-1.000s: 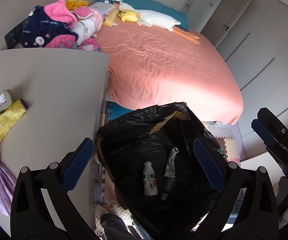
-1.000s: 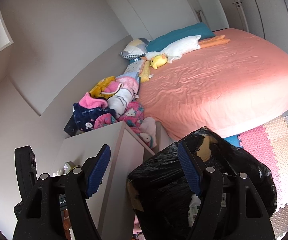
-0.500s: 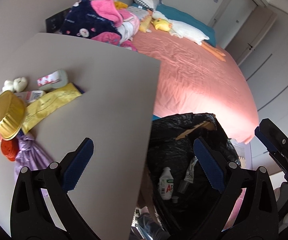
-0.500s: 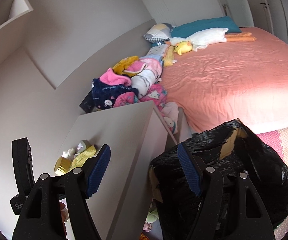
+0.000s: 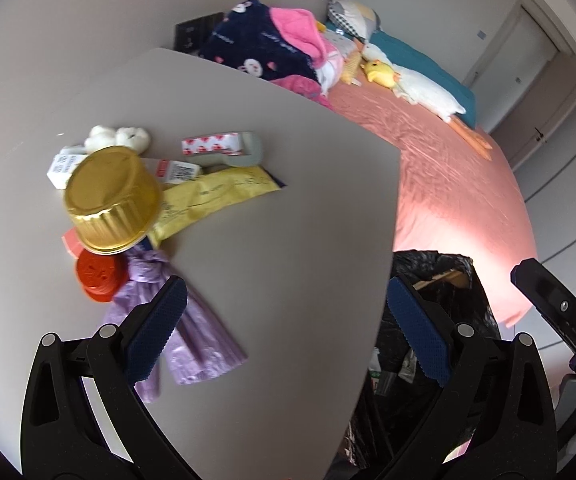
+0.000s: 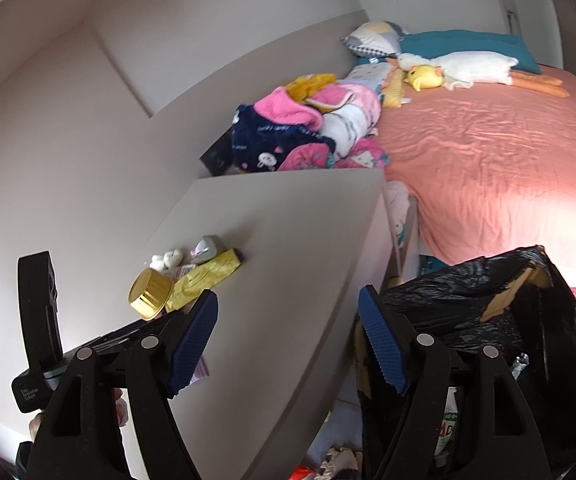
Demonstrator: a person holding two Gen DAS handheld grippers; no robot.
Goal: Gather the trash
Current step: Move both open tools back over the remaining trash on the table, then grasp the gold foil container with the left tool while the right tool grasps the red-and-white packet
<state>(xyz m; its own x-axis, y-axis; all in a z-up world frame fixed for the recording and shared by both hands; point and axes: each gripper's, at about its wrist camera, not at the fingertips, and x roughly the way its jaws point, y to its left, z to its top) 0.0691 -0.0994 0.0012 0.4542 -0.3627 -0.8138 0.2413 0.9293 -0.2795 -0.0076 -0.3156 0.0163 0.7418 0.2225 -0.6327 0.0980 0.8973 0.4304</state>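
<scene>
Left gripper: blue pads standing wide apart, nothing lying between them, hovering over the near right part of the grey table. Its left pad is overlapping a crumpled lilac bag; its right pad is hanging past the table's right edge, above the black trash bag.

Right gripper: jaws opening, nothing sitting between them, straddling the table's near right corner, with the left pad over the table surface and the right pad over the trash bag.

Trash cluster: lying on the left part of the table. An upturned gold foil cup is resting beside a red lid, a yellow wrapper, a white label box, a heart-printed pack and small white fluff balls. The middle and right of the table are lying bare up to the edge, leaving open room for moving.

Trash bag: standing open just beside the table's right edge, holding a white bottle. Beyond it, the bed with its salmon sheet is stretching far and right, with a heap of clothes piled at the table's far edge.
</scene>
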